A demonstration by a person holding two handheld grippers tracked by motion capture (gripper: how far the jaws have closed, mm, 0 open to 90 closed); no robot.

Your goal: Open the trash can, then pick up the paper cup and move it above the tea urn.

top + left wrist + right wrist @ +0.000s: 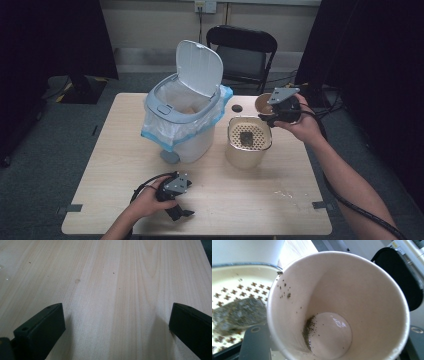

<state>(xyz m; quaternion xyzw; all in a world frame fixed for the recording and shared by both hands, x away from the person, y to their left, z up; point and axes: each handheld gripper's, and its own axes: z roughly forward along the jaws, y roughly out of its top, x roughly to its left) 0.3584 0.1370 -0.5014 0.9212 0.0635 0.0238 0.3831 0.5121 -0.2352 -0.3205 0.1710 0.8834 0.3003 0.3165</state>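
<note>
My right gripper point(266, 117) is shut on a paper cup point(263, 103), held tilted in the air just right of and above a cream strainer pot point(246, 155). In the right gripper view the paper cup point(352, 290) sits between the jaws, its inside wet, with tea specks and a smear of dregs at the bottom. A dark, wet tea bag point(235, 315) lies on the perforated strainer point(239, 281); the tea bag point(246, 138) also shows from above. My left gripper point(180, 212) rests near the table's front edge, open over bare wood point(116, 327).
A grey-white trash bin point(186, 145) with an open lid and a blue-edged liner stands at mid table, left of the pot. A small black cap point(236, 108) lies behind the pot. A black folding chair point(242, 50) stands beyond the table's far edge.
</note>
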